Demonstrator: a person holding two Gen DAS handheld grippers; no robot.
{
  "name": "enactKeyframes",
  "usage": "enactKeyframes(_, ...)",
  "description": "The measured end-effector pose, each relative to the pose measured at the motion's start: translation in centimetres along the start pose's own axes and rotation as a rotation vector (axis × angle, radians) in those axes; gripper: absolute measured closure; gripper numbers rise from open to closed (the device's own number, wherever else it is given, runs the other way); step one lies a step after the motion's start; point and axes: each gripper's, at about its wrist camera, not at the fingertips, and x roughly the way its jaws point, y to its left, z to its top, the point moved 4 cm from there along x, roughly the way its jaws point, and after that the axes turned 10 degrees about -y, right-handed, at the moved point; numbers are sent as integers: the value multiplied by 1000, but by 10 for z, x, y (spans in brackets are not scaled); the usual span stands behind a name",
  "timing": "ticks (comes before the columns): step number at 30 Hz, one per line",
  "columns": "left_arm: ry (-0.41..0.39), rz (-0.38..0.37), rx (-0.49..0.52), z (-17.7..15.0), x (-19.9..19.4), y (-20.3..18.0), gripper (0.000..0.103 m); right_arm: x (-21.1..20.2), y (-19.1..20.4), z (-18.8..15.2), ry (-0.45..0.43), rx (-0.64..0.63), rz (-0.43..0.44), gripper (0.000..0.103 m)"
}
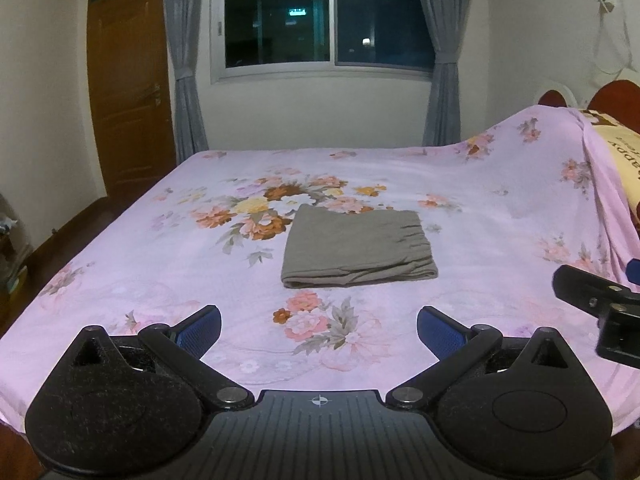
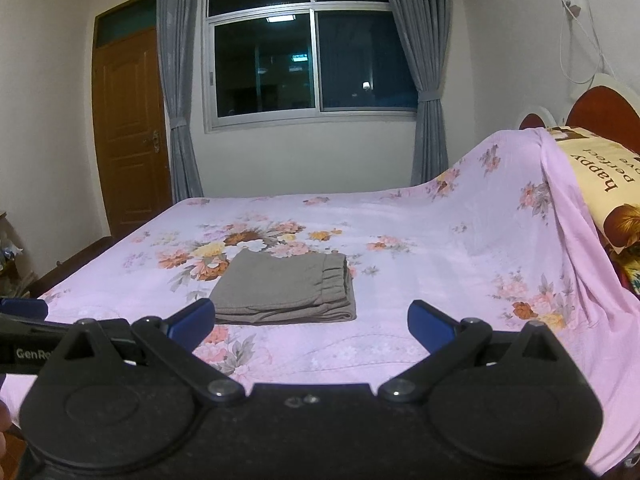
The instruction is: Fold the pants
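Grey-brown pants (image 1: 356, 248) lie folded into a flat rectangle in the middle of the bed, waistband to the right; they also show in the right wrist view (image 2: 286, 288). My left gripper (image 1: 319, 330) is open and empty, held above the near part of the bed, short of the pants. My right gripper (image 2: 312, 326) is open and empty, also short of the pants and a little to their right. Part of the right gripper shows at the left wrist view's right edge (image 1: 600, 308).
The bed has a pink floral sheet (image 1: 460, 200). Pillows (image 2: 600, 184) lie under the sheet at the right by a headboard (image 2: 600, 108). A wooden door (image 1: 128, 92), a window (image 1: 320, 20) and grey curtains stand beyond the bed.
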Motion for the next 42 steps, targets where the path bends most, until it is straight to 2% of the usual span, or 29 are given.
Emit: enactKeyframes(42, 30, 40, -12, -7, 24, 9, 0, 23, 12, -3, 38, 26, 25, 0)
